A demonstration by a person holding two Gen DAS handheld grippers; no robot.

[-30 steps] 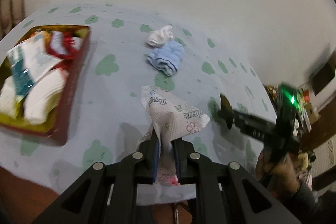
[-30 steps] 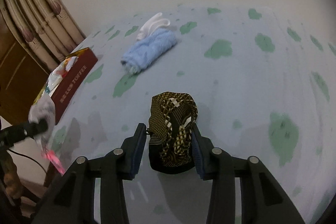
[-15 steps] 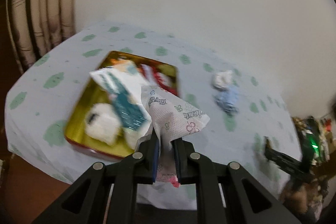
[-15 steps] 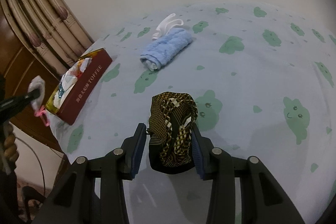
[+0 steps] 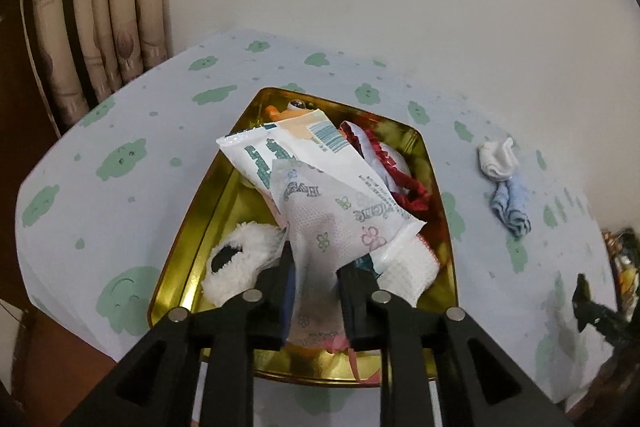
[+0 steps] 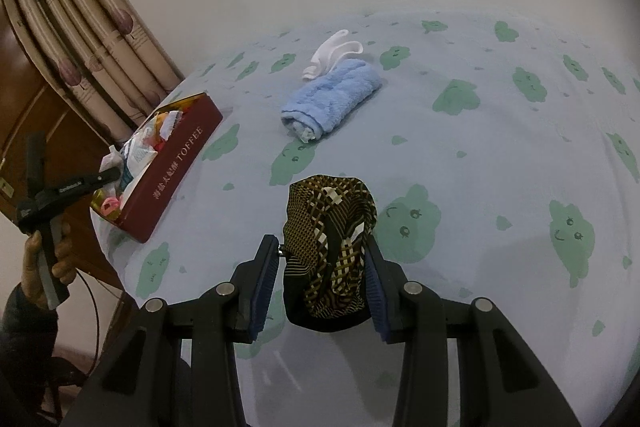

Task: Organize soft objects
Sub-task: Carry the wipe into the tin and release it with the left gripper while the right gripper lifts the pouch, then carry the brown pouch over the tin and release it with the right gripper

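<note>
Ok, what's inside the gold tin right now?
The gold tin holds a white fluffy piece, a red-trimmed cloth and a white packet. The floral tissue pack in the left hand-held gripper covers the rest.

The worktop cover is pale blue with green smiling clouds. The tin is gold inside, maroon outside. The towel is light blue, the sock white. The scarf is brown, black and cream checks. The packet is white with small flowers.

Both grippers clamped, loaded.
</note>
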